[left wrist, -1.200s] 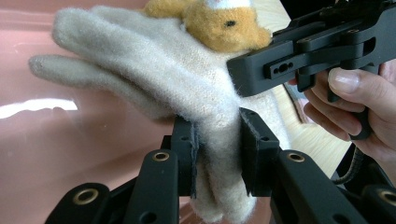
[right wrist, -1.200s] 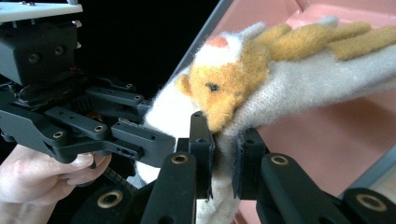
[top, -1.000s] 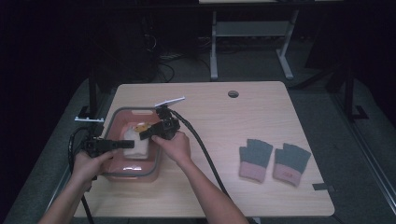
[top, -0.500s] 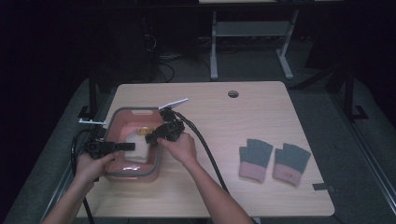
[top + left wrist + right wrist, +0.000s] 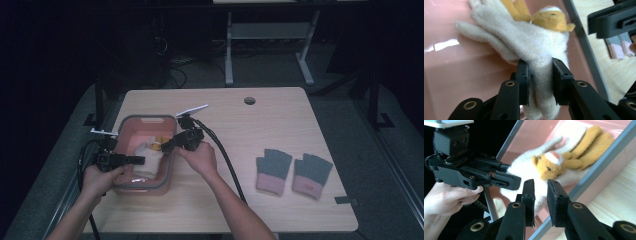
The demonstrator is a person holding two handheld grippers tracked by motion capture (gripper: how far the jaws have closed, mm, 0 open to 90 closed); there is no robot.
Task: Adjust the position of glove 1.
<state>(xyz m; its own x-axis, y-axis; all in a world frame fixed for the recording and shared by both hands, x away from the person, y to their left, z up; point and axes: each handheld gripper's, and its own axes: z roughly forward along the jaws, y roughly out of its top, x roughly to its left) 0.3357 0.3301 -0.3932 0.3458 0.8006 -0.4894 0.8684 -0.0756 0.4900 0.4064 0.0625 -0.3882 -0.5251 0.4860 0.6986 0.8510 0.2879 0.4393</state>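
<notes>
Fluffy white wool makes up the glove (image 5: 529,47) that lies in the pink tub (image 5: 131,125) on the table (image 5: 280,130). It has a small orange animal face (image 5: 547,167) sewn on it, and an orange glove (image 5: 591,143) lies just beside it in the same tub.

The left gripper (image 5: 540,82) pinches the cuff end of the white glove, with the wool squeezed between its two black pads. The right gripper (image 5: 540,195) hangs over the tub's near rim. Its jaws have just been opening a little, and they stand a small way apart with nothing between them.

What could go wrong? The wool is soft and floppy, so the glove could slip out of the left pinch if it is pulled fast. The right gripper could grab both gloves at once, because they lie so close together. It could also bump the hard grey rim (image 5: 599,165) of the tub and push the tub along.

The tub looks smooth and shiny, with rounded corners. The table is pale wood with a small round hole (image 5: 249,100). Two more gloves (image 5: 292,172), grey with pink cuffs and no fingertips, lie flat, well apart from the tub.
</notes>
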